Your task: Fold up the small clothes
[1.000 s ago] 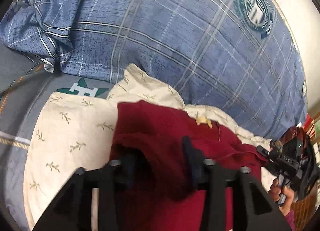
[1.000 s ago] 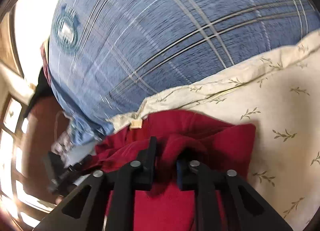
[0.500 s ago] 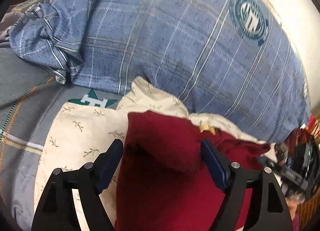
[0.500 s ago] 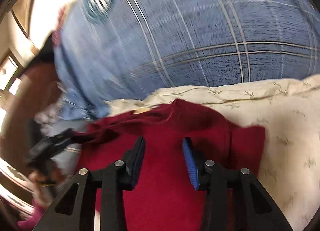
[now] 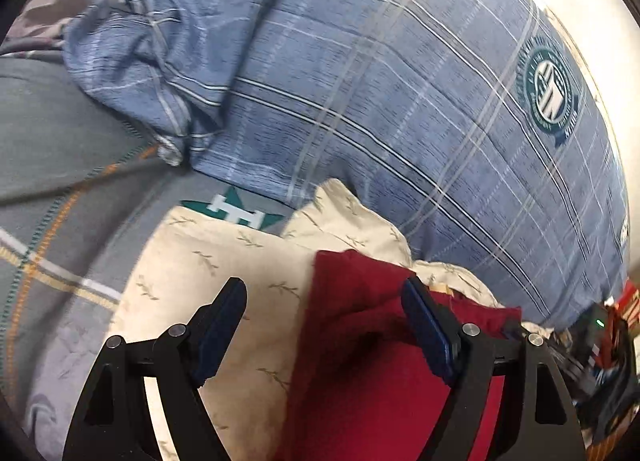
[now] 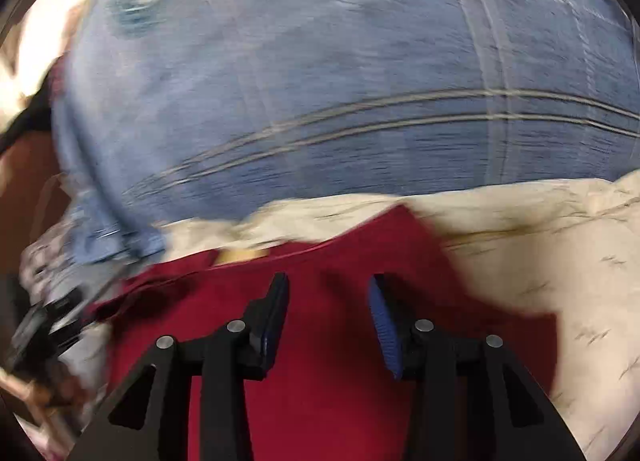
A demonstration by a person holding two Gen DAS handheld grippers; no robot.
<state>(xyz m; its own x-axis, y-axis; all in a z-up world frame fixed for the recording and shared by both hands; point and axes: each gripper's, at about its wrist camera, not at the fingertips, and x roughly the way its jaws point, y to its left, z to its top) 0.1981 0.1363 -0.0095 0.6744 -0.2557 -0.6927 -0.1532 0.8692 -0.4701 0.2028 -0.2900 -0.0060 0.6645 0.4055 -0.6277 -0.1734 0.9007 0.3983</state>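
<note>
Red garment (image 5: 360,381) lies folded, rumpled, on cream leaf-print cloth (image 5: 224,261).

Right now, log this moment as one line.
left hand-held gripper: open, over red garment edge | right hand-held gripper: open, above garment | garment: lying on cream leaf-print cloth
</note>
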